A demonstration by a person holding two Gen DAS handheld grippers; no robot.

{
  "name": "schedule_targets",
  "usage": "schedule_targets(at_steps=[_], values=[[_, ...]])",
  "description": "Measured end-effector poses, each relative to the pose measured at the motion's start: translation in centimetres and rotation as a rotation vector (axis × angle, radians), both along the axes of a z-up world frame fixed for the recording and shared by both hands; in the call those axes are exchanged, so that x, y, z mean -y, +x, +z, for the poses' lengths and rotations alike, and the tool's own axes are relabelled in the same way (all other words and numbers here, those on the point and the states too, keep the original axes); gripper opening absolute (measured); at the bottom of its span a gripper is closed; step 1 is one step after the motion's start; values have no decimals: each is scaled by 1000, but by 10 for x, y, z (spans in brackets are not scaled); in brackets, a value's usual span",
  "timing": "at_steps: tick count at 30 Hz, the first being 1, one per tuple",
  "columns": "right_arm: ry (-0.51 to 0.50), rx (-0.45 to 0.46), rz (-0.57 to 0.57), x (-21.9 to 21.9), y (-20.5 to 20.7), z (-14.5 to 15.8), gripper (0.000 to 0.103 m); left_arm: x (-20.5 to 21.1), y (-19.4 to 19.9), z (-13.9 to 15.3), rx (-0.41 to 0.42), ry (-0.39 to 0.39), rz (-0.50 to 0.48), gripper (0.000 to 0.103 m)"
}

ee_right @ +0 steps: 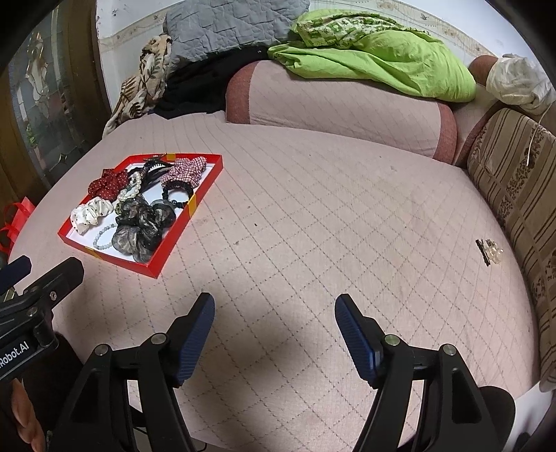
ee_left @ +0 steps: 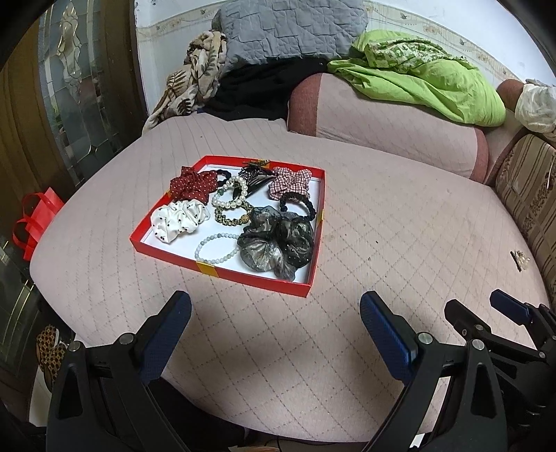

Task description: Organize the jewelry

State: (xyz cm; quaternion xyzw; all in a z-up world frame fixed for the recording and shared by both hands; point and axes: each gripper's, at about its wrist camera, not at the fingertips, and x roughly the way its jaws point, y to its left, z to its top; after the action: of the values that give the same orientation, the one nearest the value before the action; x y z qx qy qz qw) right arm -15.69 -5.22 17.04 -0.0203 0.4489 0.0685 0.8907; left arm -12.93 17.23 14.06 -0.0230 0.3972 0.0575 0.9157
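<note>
A shallow red box lies on the pink quilted bed. It holds several scrunchies, among them a dark sheer one, a white dotted one and a red dotted one, plus a pearl bracelet, a pale bead bracelet and a black hair claw. A small hair clip lies alone near the bed's right side. My left gripper is open over bare quilt in front of the box. My right gripper is open too, empty, right of the box.
A pink bolster runs across the back with a green cloth on it. Grey quilt and patterned fabric are piled at the back left. A striped cushion borders the right side. A red bag sits off the left edge.
</note>
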Motion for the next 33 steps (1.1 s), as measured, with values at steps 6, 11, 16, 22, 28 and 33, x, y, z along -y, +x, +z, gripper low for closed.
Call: schedule_targets(at_steps=[6, 11, 16, 22, 28, 33], values=[[-1, -69, -4, -2, 1, -11, 76, 1, 5, -11, -60, -12, -5, 97], [-16, -52, -6, -4, 2, -13, 76, 4, 6, -15, -60, 0, -19, 97], [-19, -53, -10, -5, 5, -17, 76, 5, 8, -19, -59, -2, -31, 97], [-14, -39, -13, -5, 9, -21, 76, 4, 12, -25, -71, -18, -31, 97], [-28, -43, -4, -10, 13, -26, 76, 2, 17, -32, -86, -29, -29, 97], [-31, -53, 2, -12, 14, -29, 77, 0, 19, -38, -103, -43, -21, 97]])
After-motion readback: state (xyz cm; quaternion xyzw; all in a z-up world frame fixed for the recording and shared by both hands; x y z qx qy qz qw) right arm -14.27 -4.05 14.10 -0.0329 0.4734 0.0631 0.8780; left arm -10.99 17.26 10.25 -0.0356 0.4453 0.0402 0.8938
